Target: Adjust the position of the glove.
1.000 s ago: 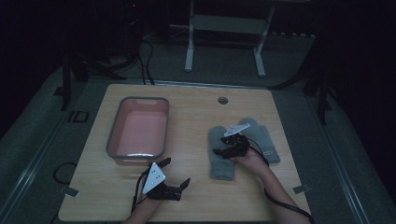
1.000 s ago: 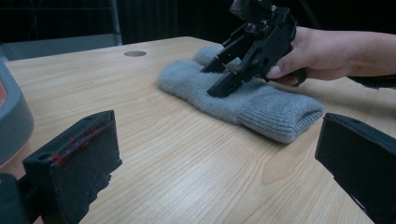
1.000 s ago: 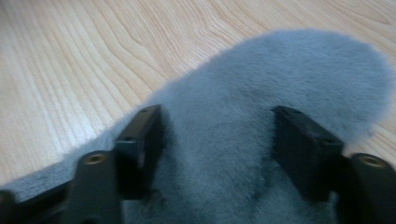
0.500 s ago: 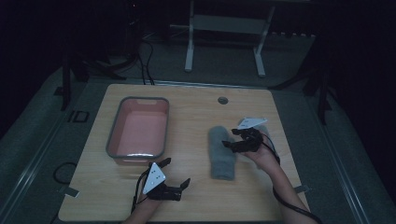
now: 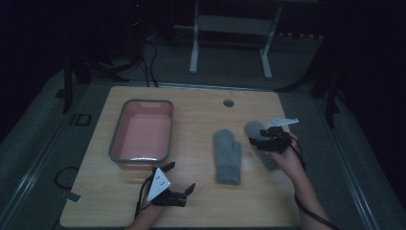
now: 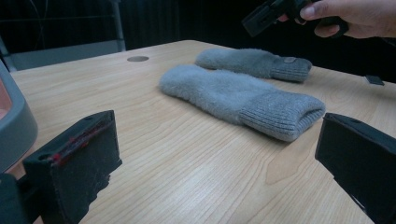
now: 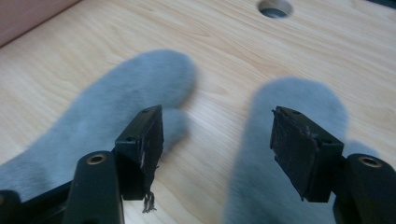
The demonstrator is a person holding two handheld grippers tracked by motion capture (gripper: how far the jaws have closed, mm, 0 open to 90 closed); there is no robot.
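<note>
Left half: pink bin [image 5: 142, 132] blocks.
Right half: two mittens [image 5: 227, 154] side by side.
Far edge, near edge: bare table [image 5: 201, 103].

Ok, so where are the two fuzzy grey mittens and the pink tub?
Left mitten [image 5: 227, 155], high view, middle of its palm.
Right mitten [image 5: 254, 128], high view, its rounded fingertip end beside the gripper.
Pink tub [image 5: 116, 139], high view, its grey left rim.

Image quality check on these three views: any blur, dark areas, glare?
High view: dim, floor beyond the light wooden table nearly black, faint glare strip along the pink plastic tub's near edge. Left gripper view: sharp and evenly lit. Right gripper view: both fuzzy grey mittens smeared soft, the open right claw crisp.
</note>
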